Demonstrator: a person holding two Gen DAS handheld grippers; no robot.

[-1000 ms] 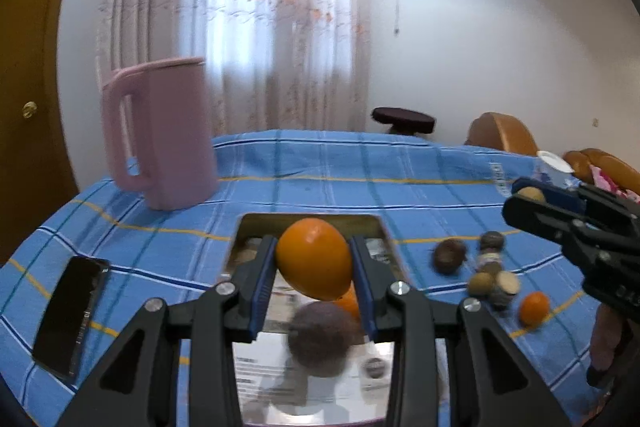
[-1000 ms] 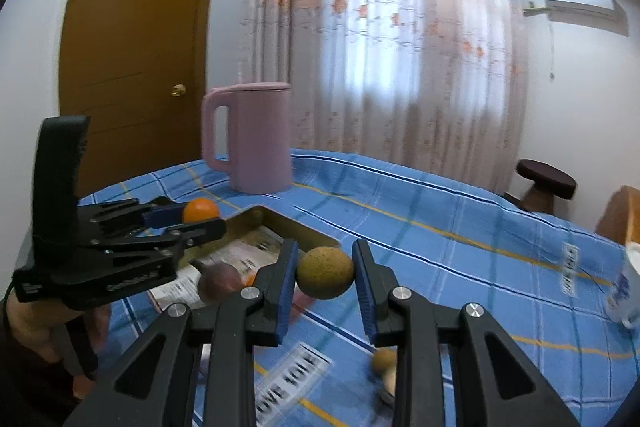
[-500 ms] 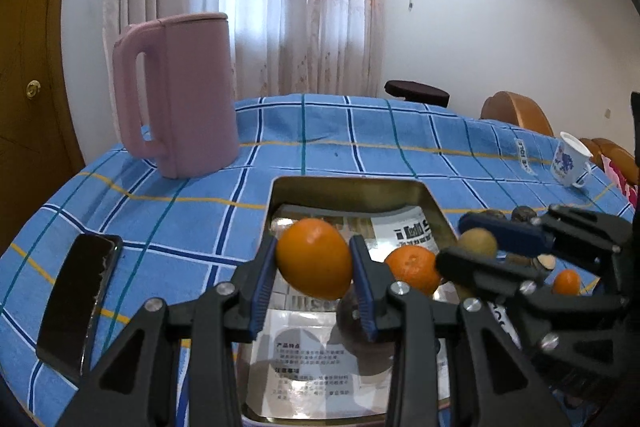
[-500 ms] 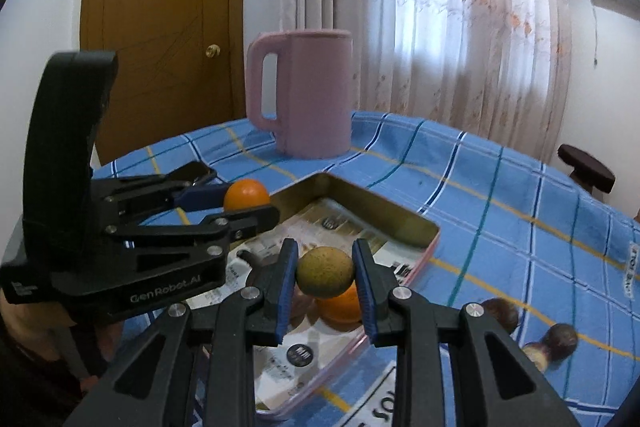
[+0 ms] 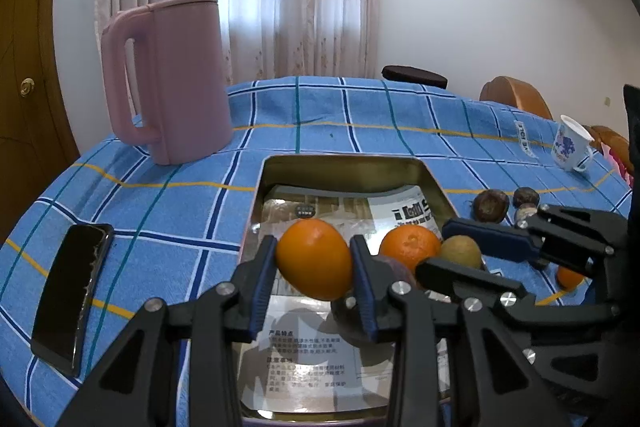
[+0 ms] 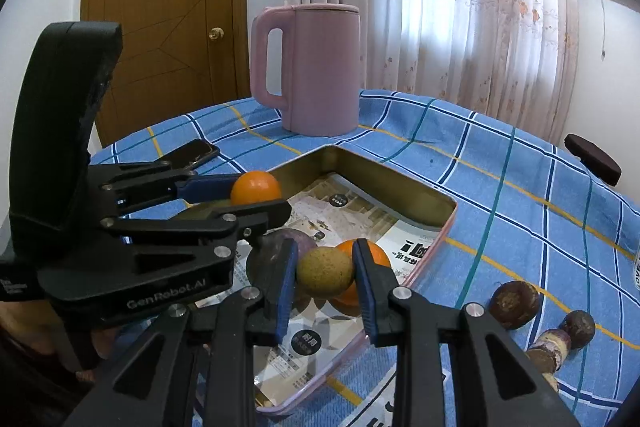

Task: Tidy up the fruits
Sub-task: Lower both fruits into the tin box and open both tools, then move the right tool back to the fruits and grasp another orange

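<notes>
My left gripper (image 5: 315,261) is shut on a large orange (image 5: 314,258) and holds it above the metal tray (image 5: 344,163). My right gripper (image 6: 325,273) is shut on a small brownish-green fruit (image 6: 325,270) over the tray's near right part (image 6: 436,227). In the tray lie a smaller orange (image 5: 410,247) and a dark purple fruit (image 6: 276,251), on printed paper. In the right wrist view the left gripper (image 6: 256,195) holds the large orange (image 6: 256,187) at the left. In the left wrist view the right gripper (image 5: 460,251) holds the green fruit (image 5: 461,251).
A pink jug (image 5: 168,79) stands behind the tray. A black phone (image 5: 70,291) lies at the left on the blue checked cloth (image 5: 340,115). Several dark fruits (image 6: 514,301) and a small orange (image 5: 568,277) lie right of the tray. A white cup (image 5: 568,143) stands far right.
Both grippers have come closer to the tray with their fruits still held. The right gripper has moved over the tray's right part, next to the left gripper.
</notes>
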